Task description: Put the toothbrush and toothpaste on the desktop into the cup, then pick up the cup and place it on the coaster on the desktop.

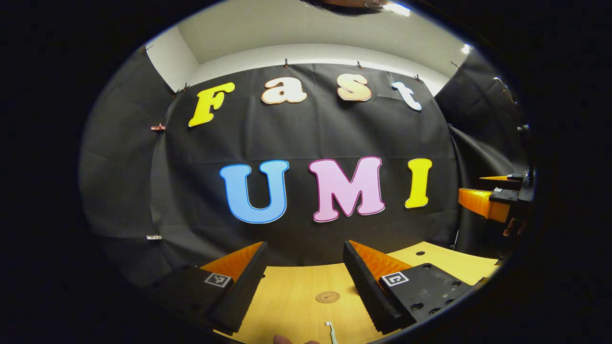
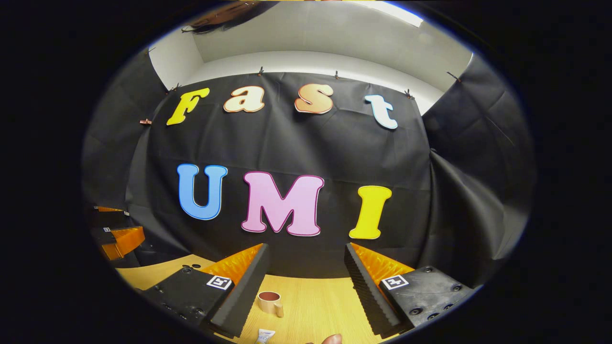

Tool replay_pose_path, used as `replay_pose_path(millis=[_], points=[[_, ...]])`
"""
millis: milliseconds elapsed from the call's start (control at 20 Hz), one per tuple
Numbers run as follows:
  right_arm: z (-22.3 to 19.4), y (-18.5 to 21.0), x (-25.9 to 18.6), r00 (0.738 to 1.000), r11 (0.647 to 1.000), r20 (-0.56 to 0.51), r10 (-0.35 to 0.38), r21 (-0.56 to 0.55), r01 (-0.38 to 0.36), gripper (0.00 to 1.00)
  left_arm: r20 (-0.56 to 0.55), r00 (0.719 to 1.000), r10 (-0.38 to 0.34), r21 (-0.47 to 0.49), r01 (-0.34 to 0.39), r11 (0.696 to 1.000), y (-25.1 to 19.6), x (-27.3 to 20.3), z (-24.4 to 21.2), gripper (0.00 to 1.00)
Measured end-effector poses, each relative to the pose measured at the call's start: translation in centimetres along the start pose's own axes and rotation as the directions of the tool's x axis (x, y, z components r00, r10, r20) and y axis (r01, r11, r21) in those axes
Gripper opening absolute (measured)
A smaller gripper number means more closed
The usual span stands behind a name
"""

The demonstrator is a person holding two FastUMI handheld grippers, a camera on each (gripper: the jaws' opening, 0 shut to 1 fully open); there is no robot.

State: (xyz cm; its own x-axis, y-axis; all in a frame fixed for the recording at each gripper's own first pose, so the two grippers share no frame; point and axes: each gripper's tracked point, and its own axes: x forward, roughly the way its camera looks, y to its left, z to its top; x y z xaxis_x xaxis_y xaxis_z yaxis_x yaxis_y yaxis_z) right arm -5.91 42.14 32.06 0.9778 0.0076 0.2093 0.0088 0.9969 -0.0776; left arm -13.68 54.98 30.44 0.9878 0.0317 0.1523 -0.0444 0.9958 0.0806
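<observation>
Left gripper (image 1: pixel 303 267) is released, jaws wide apart w/ nothing between, held above the desk (image 1: pixel 291 306); the coaster (image 1: pixel 327 297) lies flat between its fingers farther off, and the toothbrush (image 1: pixel 331 332) lies nearer, at the bottom edge. Right gripper (image 2: pixel 306 272) is also released and empty. The cup (image 2: pixel 270 302) stands upright on the desk by its left finger, toothpaste (image 2: pixel 264 336) nearer, partly cut off.

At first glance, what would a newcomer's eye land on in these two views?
Most striking are the wide-open left gripper and right gripper, both raised over the wooden desktop. Below the left one lie the round coaster and the toothbrush. Below the right one stands the cup, with the toothpaste nearer the camera.
</observation>
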Motion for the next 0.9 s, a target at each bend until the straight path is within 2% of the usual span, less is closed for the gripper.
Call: replay_pose_path(millis=[900], points=[[-0.59, 0.27, 0.4, 1.0, 1.0, -0.013, 0.0, -0.011, 0.0, 0.96, -0.012, 1.0, -0.003, 0.003, 0.003, 1.0, -0.08, 0.75, -0.84, 0.98]])
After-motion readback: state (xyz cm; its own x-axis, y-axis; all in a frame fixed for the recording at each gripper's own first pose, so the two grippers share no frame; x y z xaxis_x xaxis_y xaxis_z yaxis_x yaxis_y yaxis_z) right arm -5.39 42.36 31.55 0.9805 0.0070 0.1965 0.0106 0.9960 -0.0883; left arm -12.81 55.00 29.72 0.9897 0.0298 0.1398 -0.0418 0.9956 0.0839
